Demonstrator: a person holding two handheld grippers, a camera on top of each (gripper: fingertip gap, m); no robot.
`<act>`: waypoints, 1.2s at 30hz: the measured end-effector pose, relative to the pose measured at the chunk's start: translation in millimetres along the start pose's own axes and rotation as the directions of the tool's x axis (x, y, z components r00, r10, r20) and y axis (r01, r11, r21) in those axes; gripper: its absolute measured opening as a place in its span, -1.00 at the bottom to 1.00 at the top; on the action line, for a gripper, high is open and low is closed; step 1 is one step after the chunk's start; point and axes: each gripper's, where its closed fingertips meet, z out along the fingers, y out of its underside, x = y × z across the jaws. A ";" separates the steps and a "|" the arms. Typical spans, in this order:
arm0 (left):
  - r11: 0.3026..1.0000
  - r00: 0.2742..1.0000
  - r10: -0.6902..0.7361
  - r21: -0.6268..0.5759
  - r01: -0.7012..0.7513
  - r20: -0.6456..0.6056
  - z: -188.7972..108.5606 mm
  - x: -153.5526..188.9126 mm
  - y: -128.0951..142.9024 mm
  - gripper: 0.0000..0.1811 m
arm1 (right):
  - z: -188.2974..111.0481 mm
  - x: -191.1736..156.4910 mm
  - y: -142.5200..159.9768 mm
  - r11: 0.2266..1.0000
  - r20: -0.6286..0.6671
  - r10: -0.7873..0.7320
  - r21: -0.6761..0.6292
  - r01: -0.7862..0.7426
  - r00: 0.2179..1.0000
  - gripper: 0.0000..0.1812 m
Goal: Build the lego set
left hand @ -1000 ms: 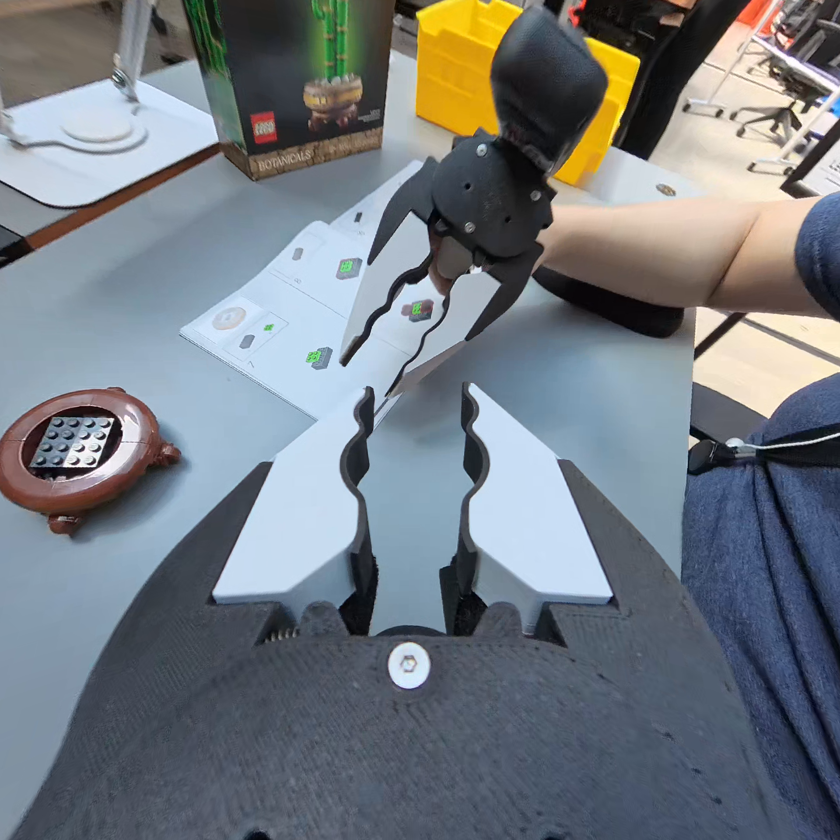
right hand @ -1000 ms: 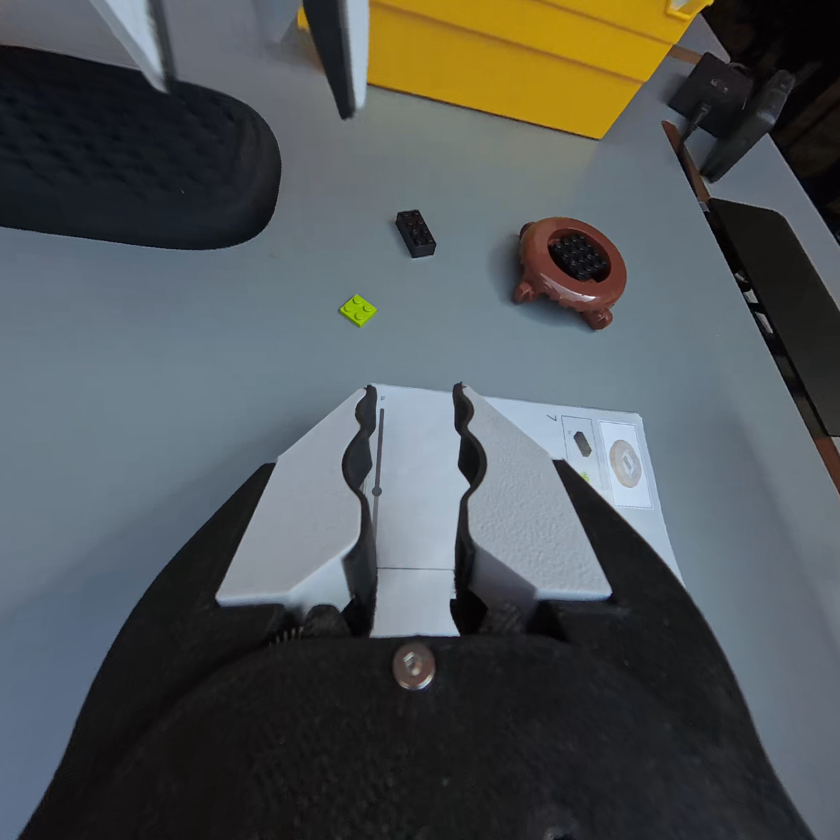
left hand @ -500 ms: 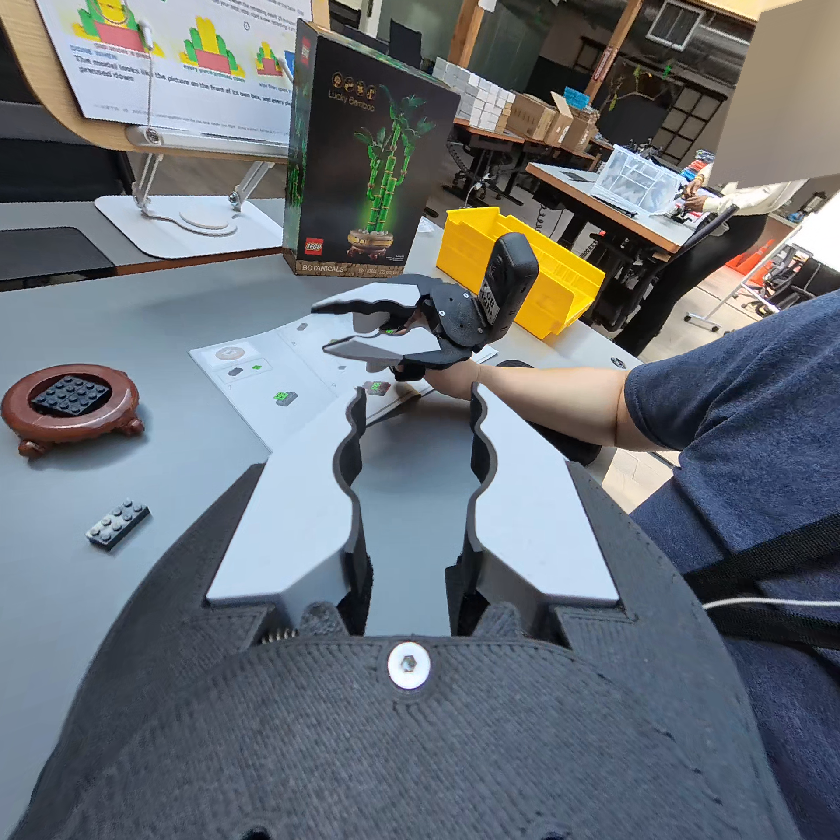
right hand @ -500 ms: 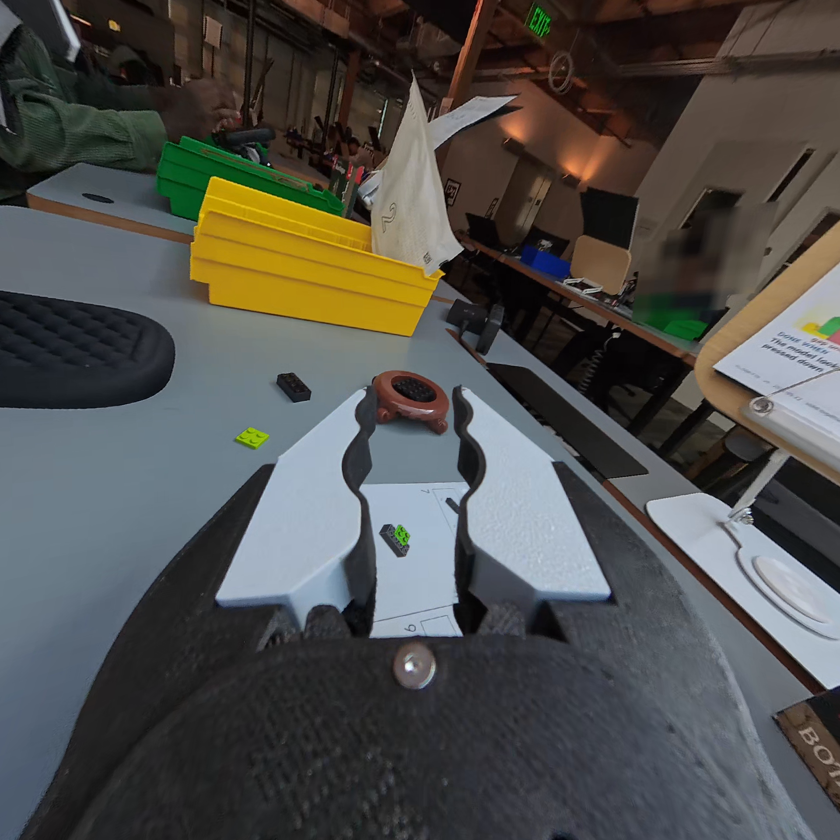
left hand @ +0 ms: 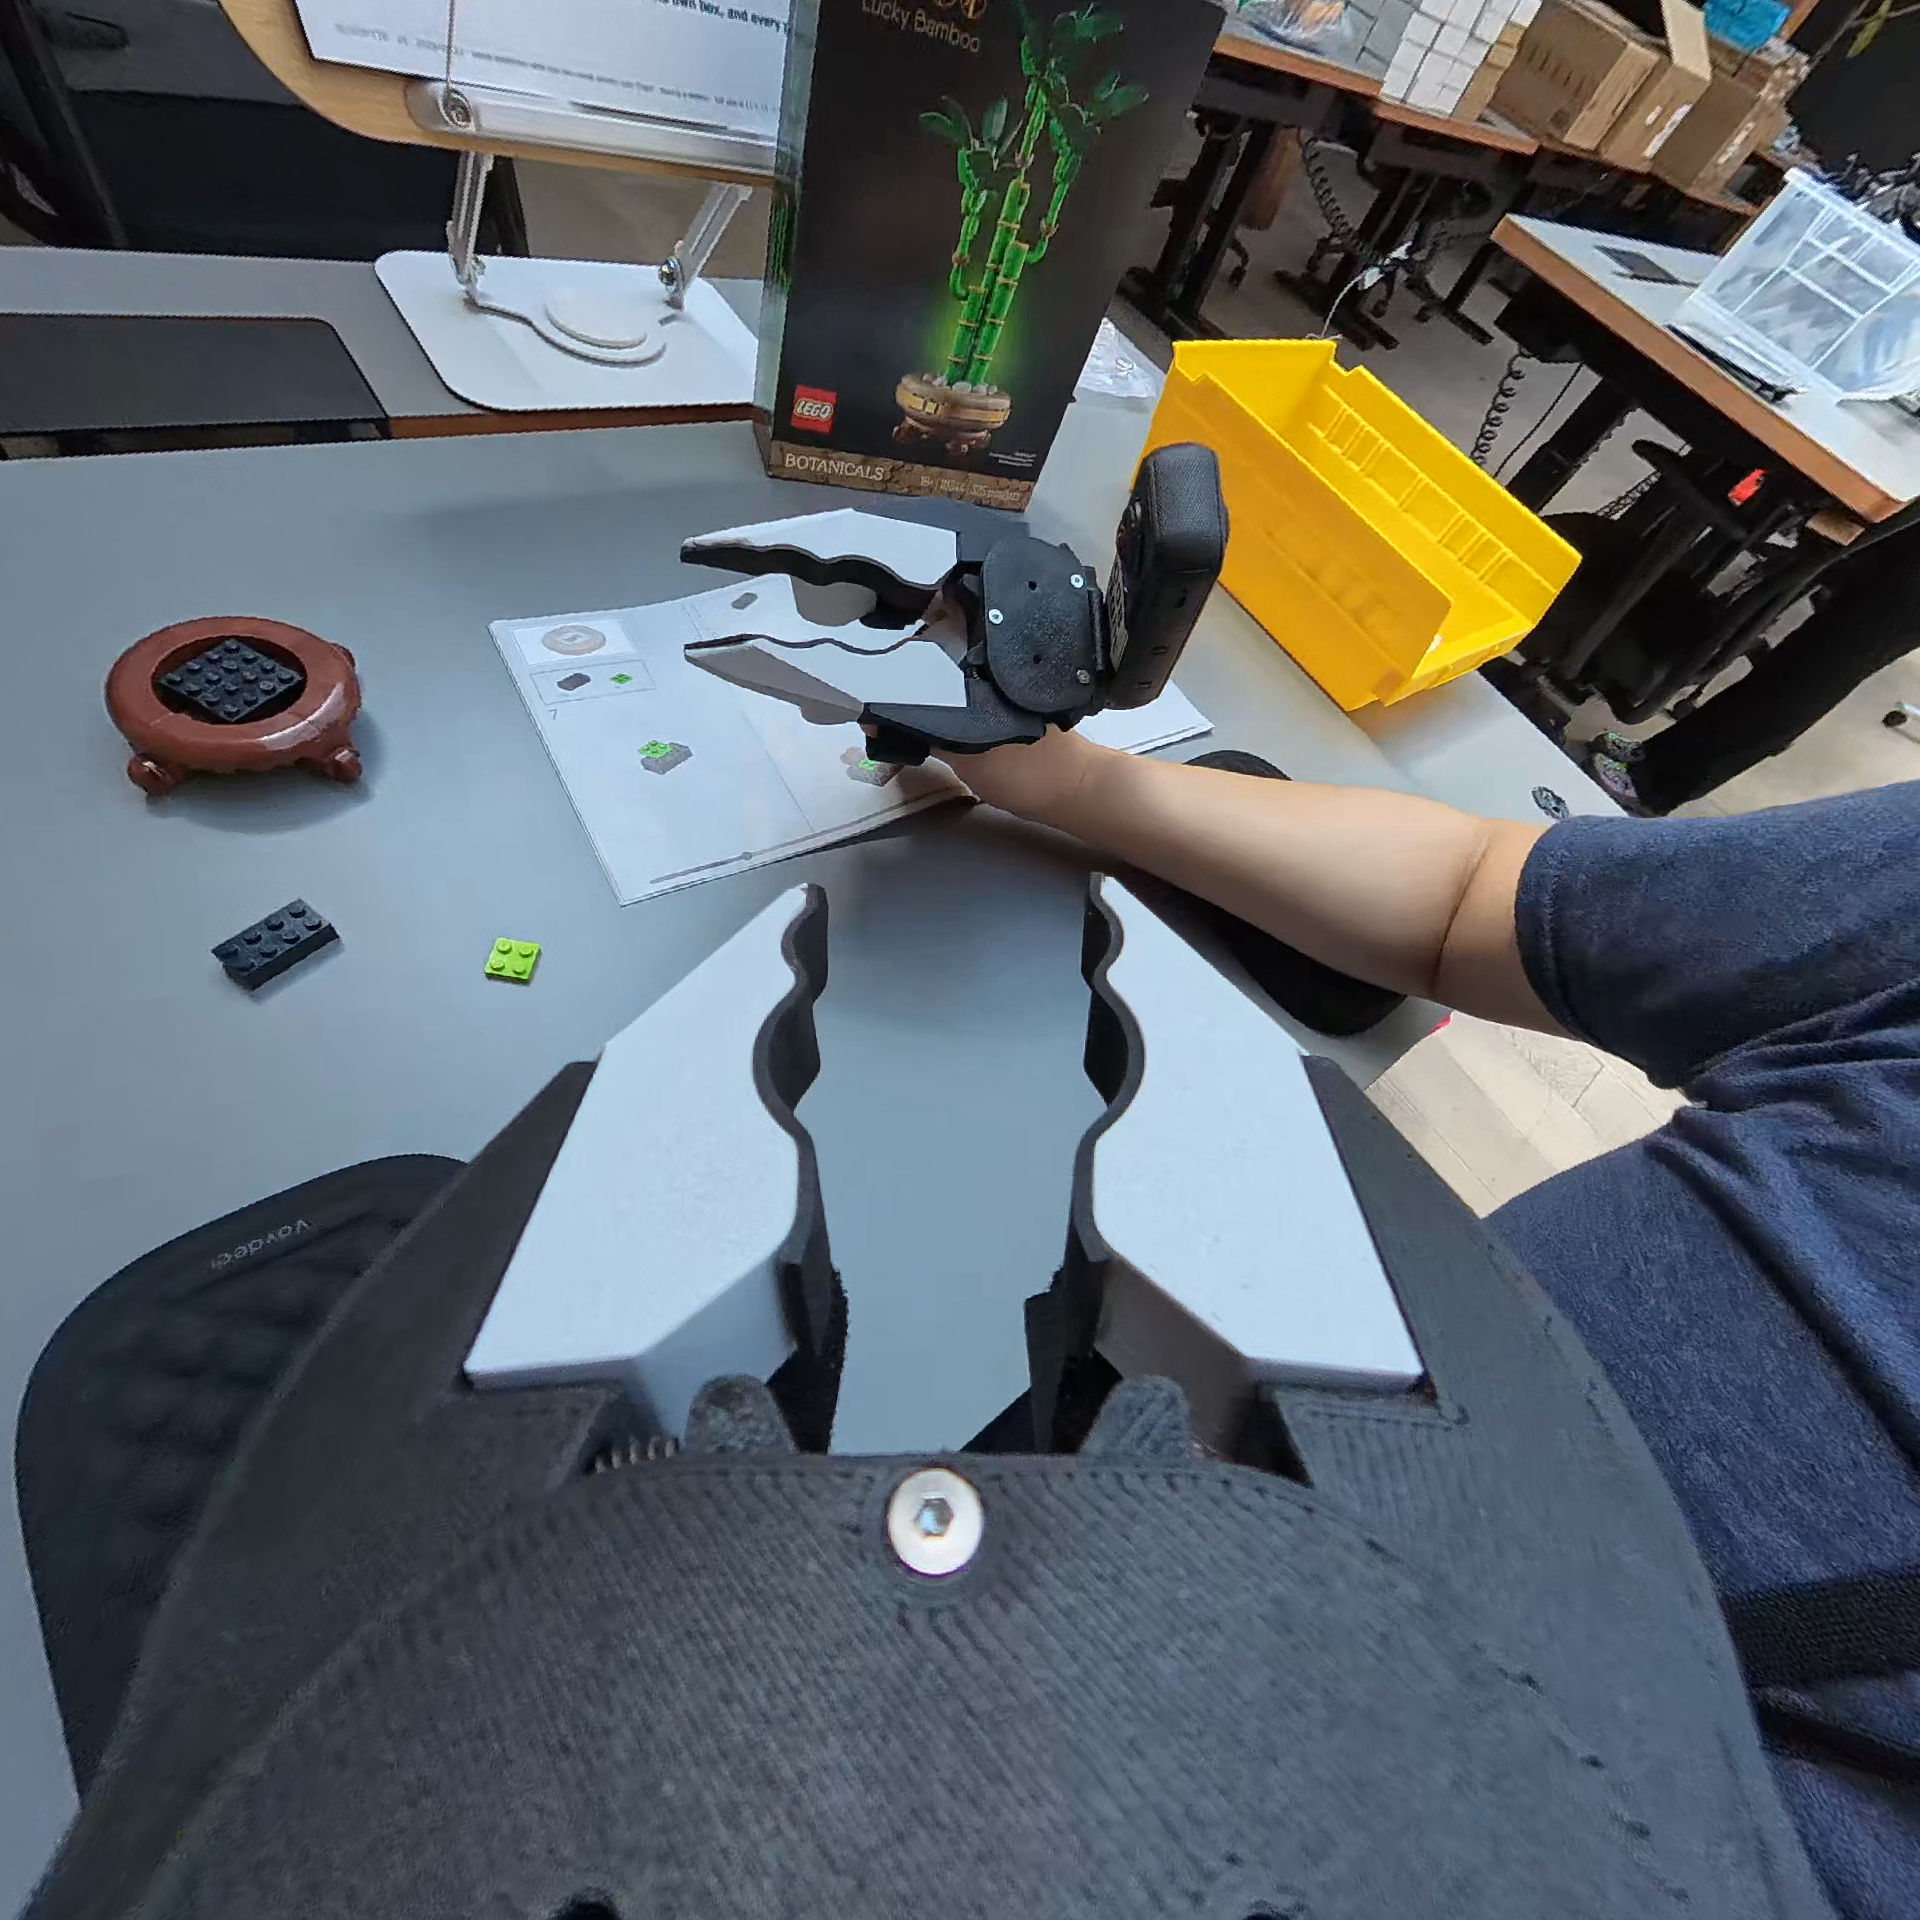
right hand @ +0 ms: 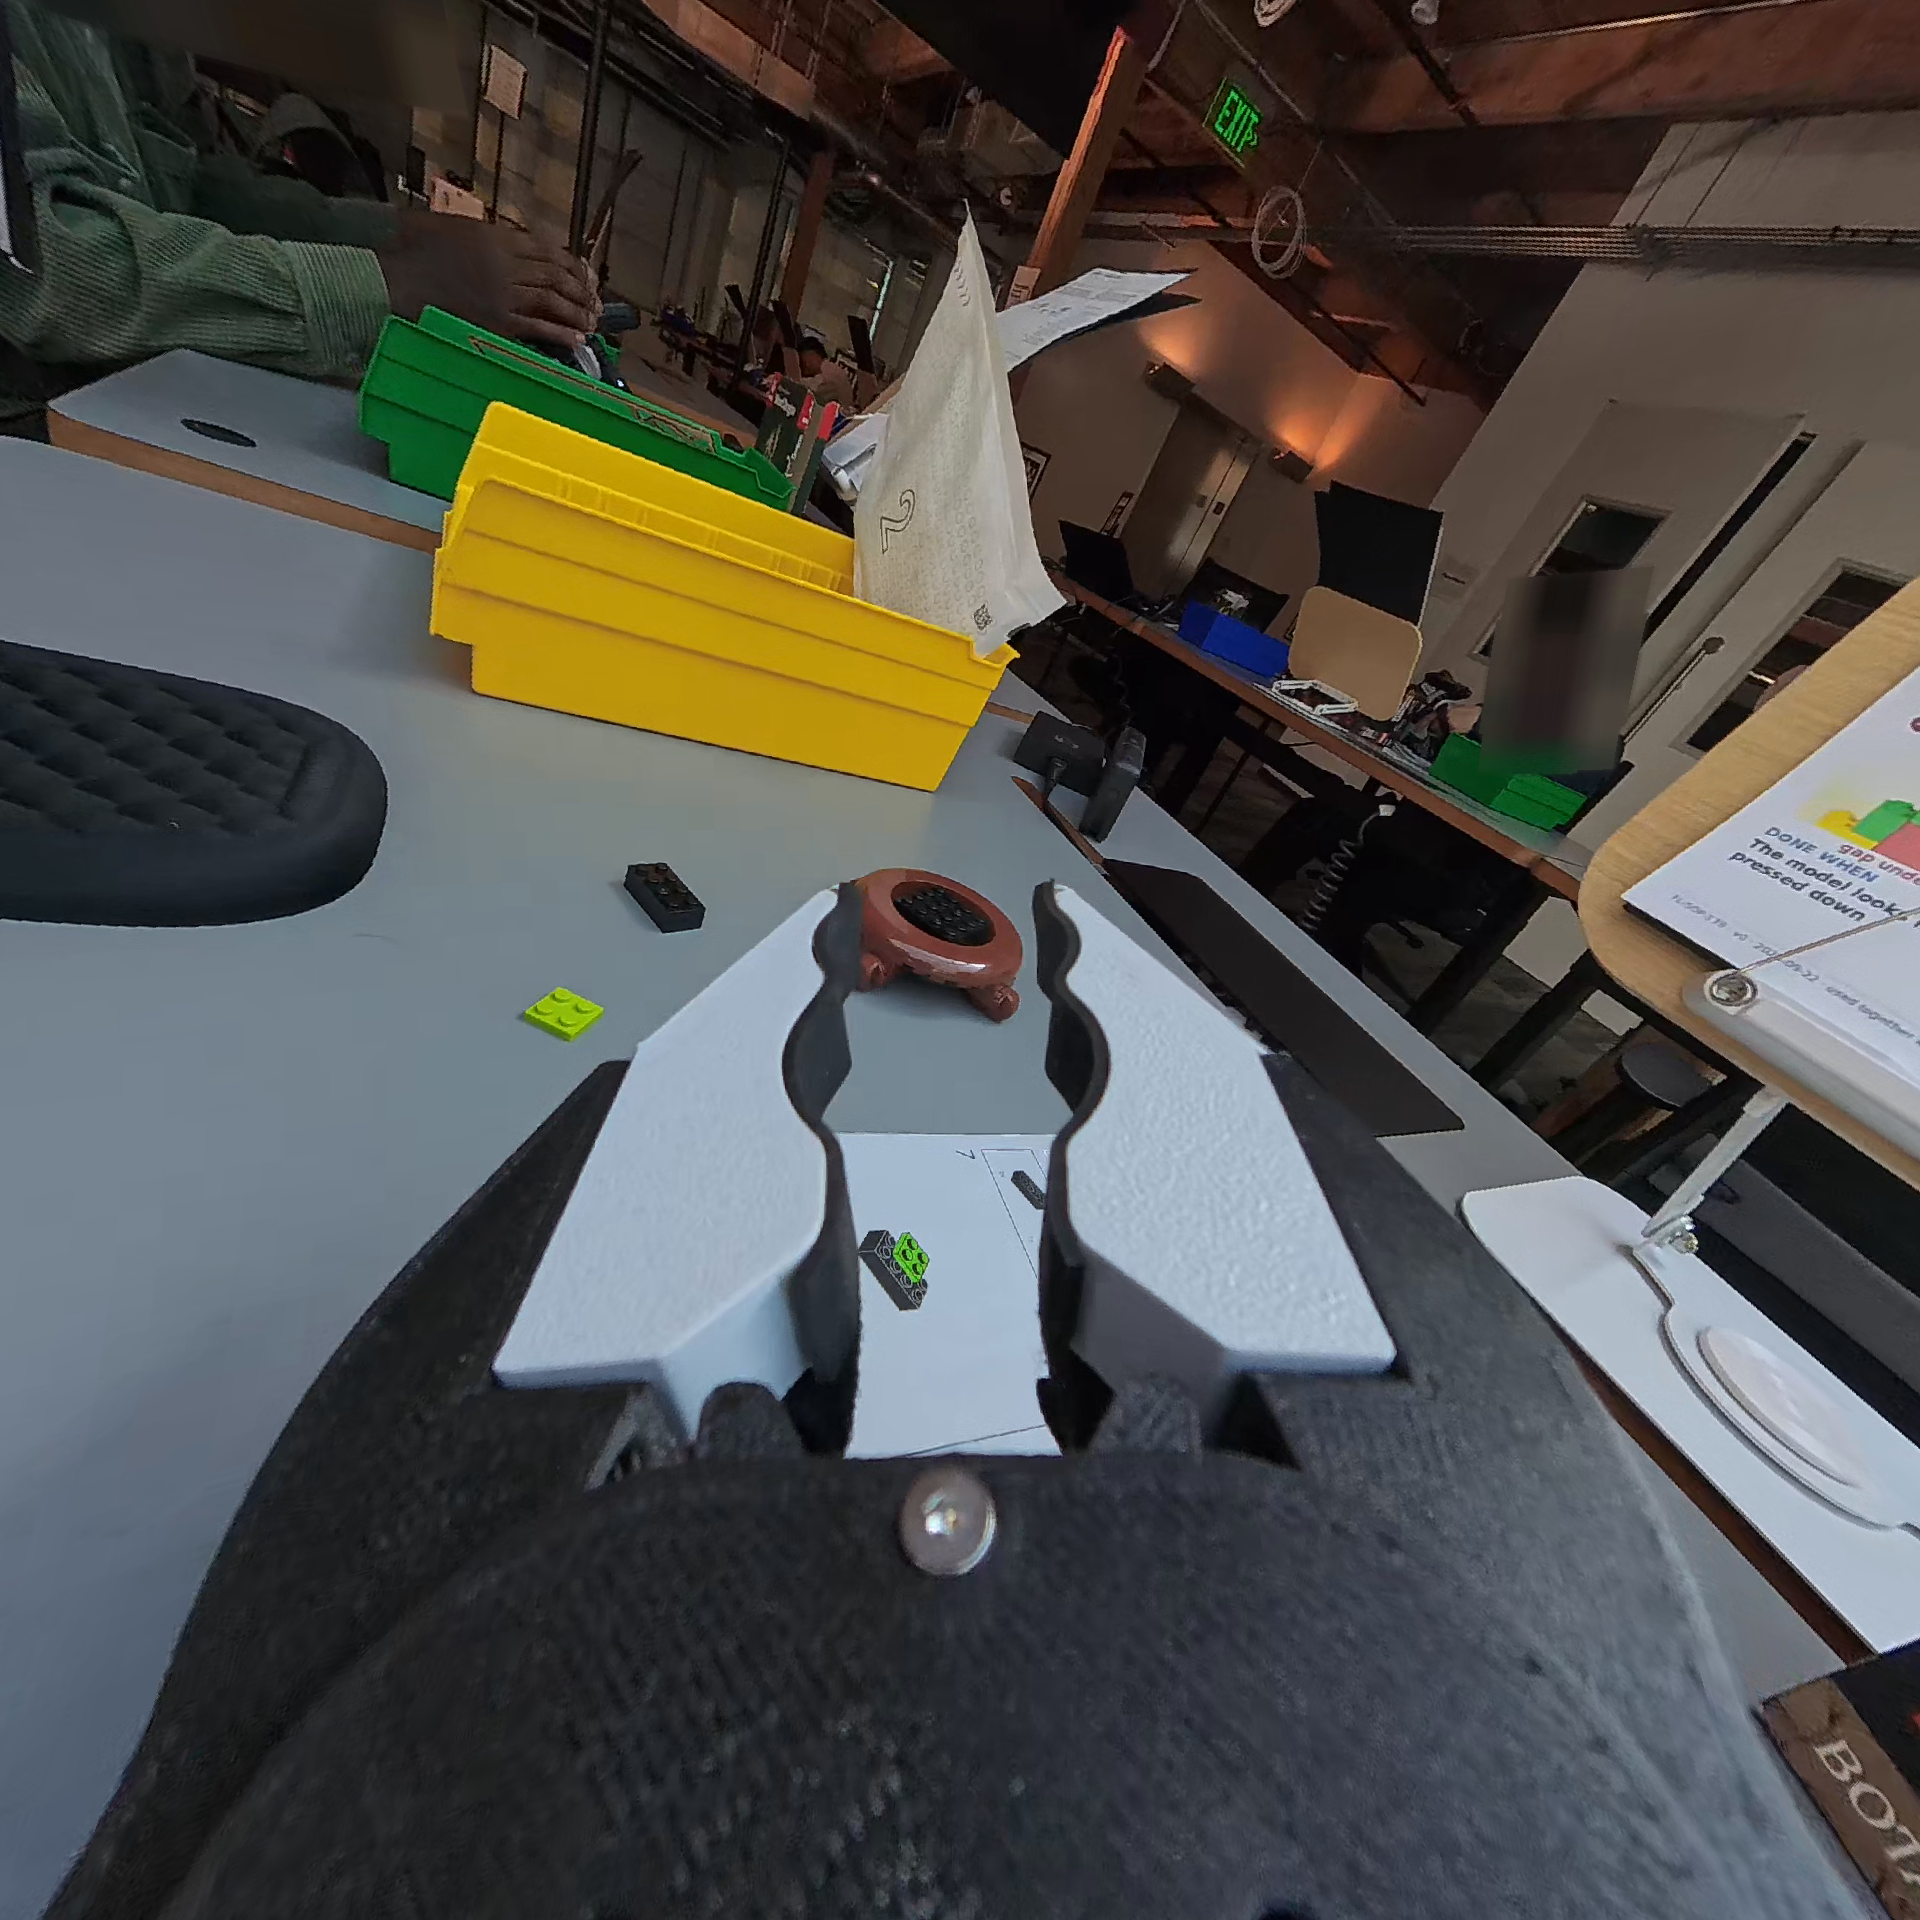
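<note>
A brown round pot base [left hand: 234, 701] with a black studded plate in it stands on the grey table at the left; it also shows in the right wrist view [right hand: 935, 940]. A black 2x4 brick [left hand: 275, 942] [right hand: 664, 896] and a lime 2x2 plate [left hand: 512, 958] [right hand: 563, 1012] lie loose on the table. My left gripper [left hand: 951, 899] is open and empty above the table's near edge. My right gripper [right hand: 940, 899] is open and empty, turned on its side over the open instruction booklet [left hand: 686, 769]; it also shows in the left wrist view [left hand: 696, 603].
The set's box [left hand: 966, 249] stands at the back. A yellow bin [left hand: 1351, 520] [right hand: 707, 623] sits at the back right with a white bag [right hand: 935, 468] in it. Black padded rests [right hand: 156, 779] [left hand: 166, 1382] lie near the front. A stand [left hand: 561, 322] with a sheet is at the back left. Tip to tip, the grippers are about 20 cm apart. To the lime 2x2 plate [right hand: 563, 1012]: right tips about 15 cm, left tips about 20 cm. It is also in sight in the left wrist view [left hand: 517, 959]. The black 2x4 brick [right hand: 664, 896] is about 20 cm from my right fingertips. The left camera catches it too, in the left wrist view [left hand: 288, 939].
Both grippers have lifted and tilted from looking down at the table to looking across it. The left one has drawn back, so the black brick and lime plate now show.
</note>
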 end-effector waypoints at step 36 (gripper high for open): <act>0.993 0.980 0.116 -0.008 -0.116 0.162 17.6 63.4 -28.5 -0.45 | -14.3 25.6 0.0 0.995 -0.078 0.097 -0.003 -0.098 0.992 -0.63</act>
